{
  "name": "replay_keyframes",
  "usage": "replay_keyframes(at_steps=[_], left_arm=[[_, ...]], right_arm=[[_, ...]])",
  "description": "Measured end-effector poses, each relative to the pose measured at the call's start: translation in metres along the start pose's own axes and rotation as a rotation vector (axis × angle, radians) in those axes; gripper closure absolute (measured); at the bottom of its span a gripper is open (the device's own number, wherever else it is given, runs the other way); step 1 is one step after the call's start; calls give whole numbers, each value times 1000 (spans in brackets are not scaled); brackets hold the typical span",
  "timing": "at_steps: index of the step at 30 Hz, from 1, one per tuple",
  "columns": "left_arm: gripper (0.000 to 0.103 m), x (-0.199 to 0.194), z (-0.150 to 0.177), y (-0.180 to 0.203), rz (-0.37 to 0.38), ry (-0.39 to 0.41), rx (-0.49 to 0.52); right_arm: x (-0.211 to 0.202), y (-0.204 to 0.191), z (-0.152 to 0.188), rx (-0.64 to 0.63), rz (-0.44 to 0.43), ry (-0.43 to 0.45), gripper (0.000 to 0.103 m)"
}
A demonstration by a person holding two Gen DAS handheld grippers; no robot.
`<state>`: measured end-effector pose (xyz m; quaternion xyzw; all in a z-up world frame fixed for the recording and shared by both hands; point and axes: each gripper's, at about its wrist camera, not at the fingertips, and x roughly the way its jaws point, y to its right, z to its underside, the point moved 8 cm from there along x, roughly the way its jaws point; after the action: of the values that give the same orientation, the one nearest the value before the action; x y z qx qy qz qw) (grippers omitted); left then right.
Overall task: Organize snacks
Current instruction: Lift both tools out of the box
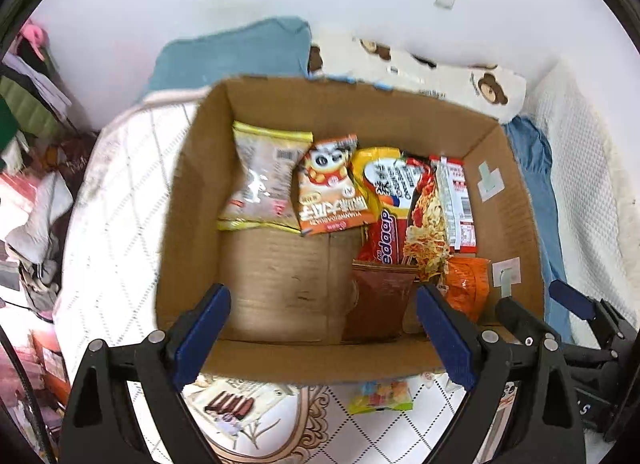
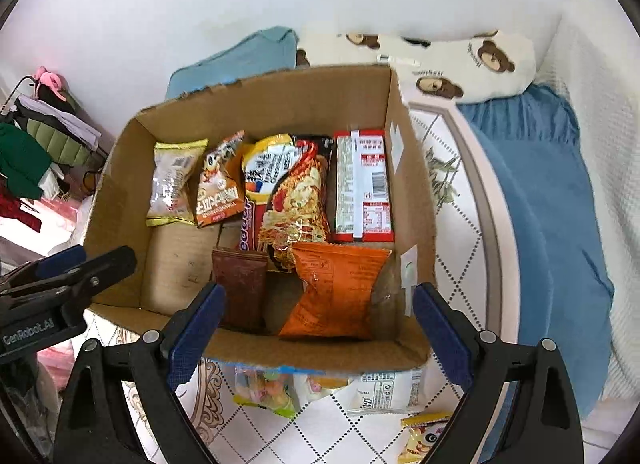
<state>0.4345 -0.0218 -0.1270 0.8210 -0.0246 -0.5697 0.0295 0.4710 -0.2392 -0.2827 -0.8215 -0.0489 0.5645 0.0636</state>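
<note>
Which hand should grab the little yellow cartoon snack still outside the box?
Probably right: the right hand-held gripper is open, and the yellow cartoon packet lies just below it. The left camera doesn't show it.

Left gripper point(image 1: 322, 334): black plastic frame with triangular cut-outs, silver screw heads at the pivots, blue pads point(image 1: 202, 338) lining the fingers. Right gripper point(image 2: 316, 330): same build, blue pads point(image 2: 440, 334). White "GenRobot.AI" lettering on the left gripper's body.

Cardboard box point(image 2: 120, 200) on quilted bed point(image 2: 452, 248)
</note>
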Motion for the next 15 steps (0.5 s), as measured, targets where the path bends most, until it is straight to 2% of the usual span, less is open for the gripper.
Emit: replay_keyframes(at_steps=[9,15], left_arm=[[9,-52,18,-4,13,112,22],[9,-82,38,-7,20,170,28]], right_arm=[[-58,-16,20,-21,42,125,6],[-103,-31,37,-24,29,205,6]])
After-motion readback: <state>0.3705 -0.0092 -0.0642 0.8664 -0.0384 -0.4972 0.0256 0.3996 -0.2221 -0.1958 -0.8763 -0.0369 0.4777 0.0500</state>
